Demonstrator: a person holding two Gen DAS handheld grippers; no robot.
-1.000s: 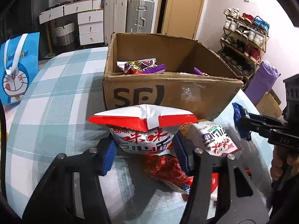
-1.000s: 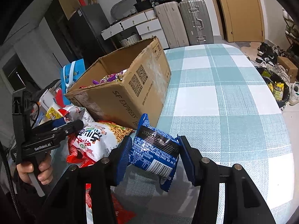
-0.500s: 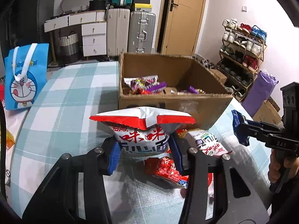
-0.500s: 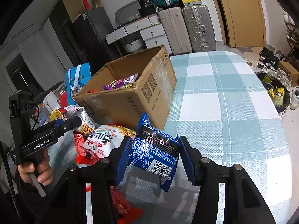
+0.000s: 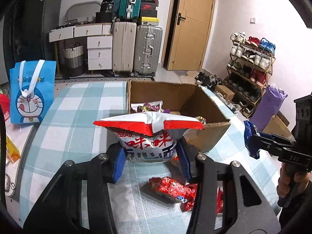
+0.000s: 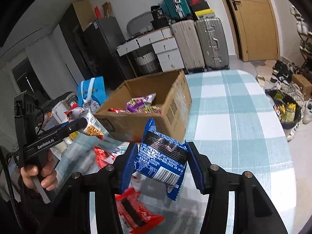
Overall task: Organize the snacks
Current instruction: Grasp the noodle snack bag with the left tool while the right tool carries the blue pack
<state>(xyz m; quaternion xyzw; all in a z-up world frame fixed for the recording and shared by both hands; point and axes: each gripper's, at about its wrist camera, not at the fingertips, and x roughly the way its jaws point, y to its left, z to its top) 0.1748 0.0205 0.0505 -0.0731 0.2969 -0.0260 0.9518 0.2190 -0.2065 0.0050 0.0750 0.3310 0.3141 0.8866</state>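
My left gripper point(image 5: 152, 160) is shut on a white and red snack bag point(image 5: 149, 136) and holds it up in front of the open cardboard box point(image 5: 209, 134). My right gripper point(image 6: 162, 167) is shut on a blue snack packet point(image 6: 161, 159), raised above the table near the box point(image 6: 173, 109). The box holds several small snack packets point(image 6: 140, 106). Red packets point(image 5: 173, 190) lie on the table under the left gripper. The right gripper also shows at the right edge of the left wrist view point(image 5: 253, 142), and the left gripper in the right wrist view point(image 6: 83, 121).
The table has a blue and white checked cloth point(image 6: 234, 120). A blue cartoon gift bag point(image 5: 31, 91) stands at its left edge. More red packets point(image 6: 136, 208) lie below the right gripper. Suitcases point(image 5: 136, 48), drawers and a shoe rack point(image 5: 249, 66) stand beyond the table.
Both grippers have risen with their packets. The box now shows from higher up, with its inside visible, and the packets on the table lie further below.
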